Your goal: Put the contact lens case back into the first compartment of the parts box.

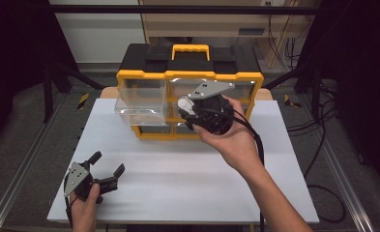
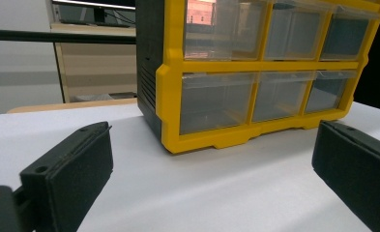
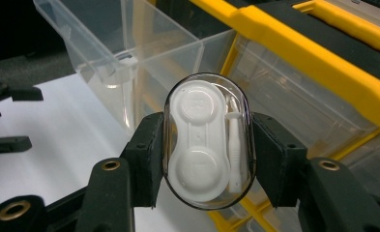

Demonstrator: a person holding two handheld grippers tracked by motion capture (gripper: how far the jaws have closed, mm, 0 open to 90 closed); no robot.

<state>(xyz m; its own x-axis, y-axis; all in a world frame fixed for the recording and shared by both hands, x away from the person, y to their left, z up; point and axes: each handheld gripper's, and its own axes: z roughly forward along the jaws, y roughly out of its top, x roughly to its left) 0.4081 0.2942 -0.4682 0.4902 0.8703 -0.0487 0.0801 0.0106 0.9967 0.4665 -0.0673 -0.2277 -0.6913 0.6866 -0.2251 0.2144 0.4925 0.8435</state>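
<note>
The right gripper [image 3: 204, 145] has its fingers [image 3: 146, 154] clamped on a clear oval case [image 3: 207, 140] that contains a white two-well insert and a slim white stick. The pads press on the two long sides of the case, so its long axis runs at right angles to the line between the fingers and stands upright in the right gripper view.

The controlling relation is case to drawer. The pulled-out clear drawer [image 1: 135, 102] projects from the upper left bay of the yellow-and-black organiser [image 1: 190, 92]. In the high view the right gripper [image 1: 190, 113] sits in front of the organiser's middle column, just to the right of that drawer. In the right gripper view the drawer's open top [image 3: 115, 43] lies up and to the left of the case, near but apart from it. Judged from this, the next move is a short shift toward the drawer's opening before release.

The right hand [image 1: 231, 137] reaches forward over the tabletop [image 1: 187, 179], forearm angled in from the lower right.

The left gripper [image 1: 103, 171] rests near the front left edge of the tabletop, well apart from the organiser, its fingers [image 2: 69, 169] spread wide with nothing between them. The right hand is much the nearer to the drawer.
</note>
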